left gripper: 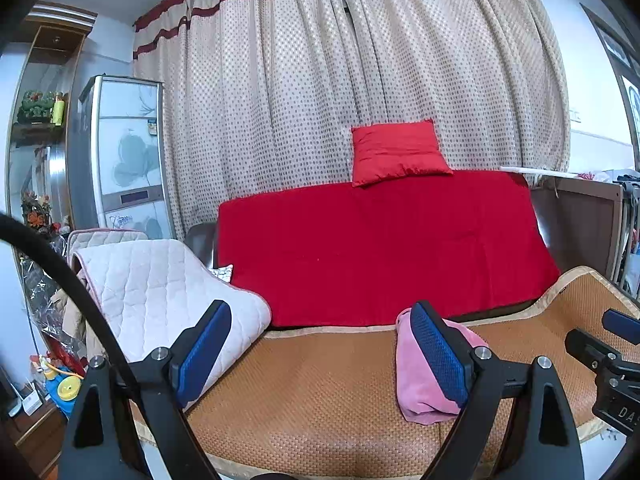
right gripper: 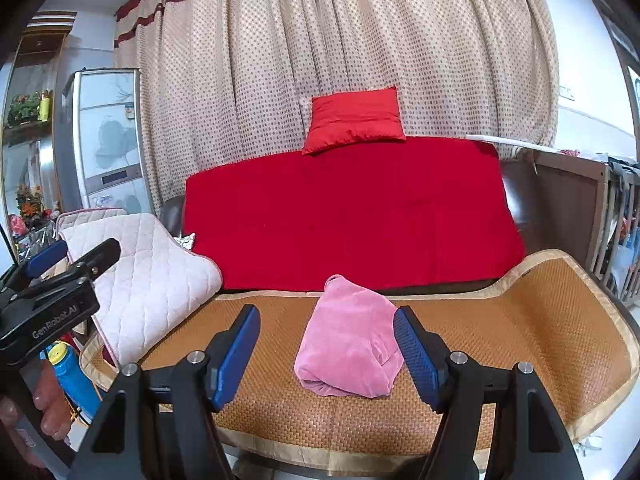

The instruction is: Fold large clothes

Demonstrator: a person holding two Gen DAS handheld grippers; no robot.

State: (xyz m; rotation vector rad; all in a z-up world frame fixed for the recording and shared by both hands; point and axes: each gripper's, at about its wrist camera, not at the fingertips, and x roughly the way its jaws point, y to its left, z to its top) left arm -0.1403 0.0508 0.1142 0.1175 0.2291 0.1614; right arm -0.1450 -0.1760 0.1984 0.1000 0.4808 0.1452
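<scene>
Dotted beige curtains (right gripper: 320, 60) fill the back wall behind a red-draped sofa (right gripper: 352, 216) at 12 o'clock. On the woven mat (right gripper: 520, 320) lies the folded pink garment (right gripper: 348, 344), dead centre. Both the right gripper (right gripper: 326, 354) and left gripper (left gripper: 320, 354) gape wide, holding nothing. A careless nudge could unroll the bundle. "GenRobot.AI" reads at 9 o'clock.

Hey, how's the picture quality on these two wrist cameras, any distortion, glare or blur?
Left wrist view: strong fisheye bending, the curtain bows outward, corners go black, the pink garment is sharp. Right wrist view: same barrel warp, the woven mat edge curves, even indoor light, no harsh glare, soft shadow under the garment.
</scene>
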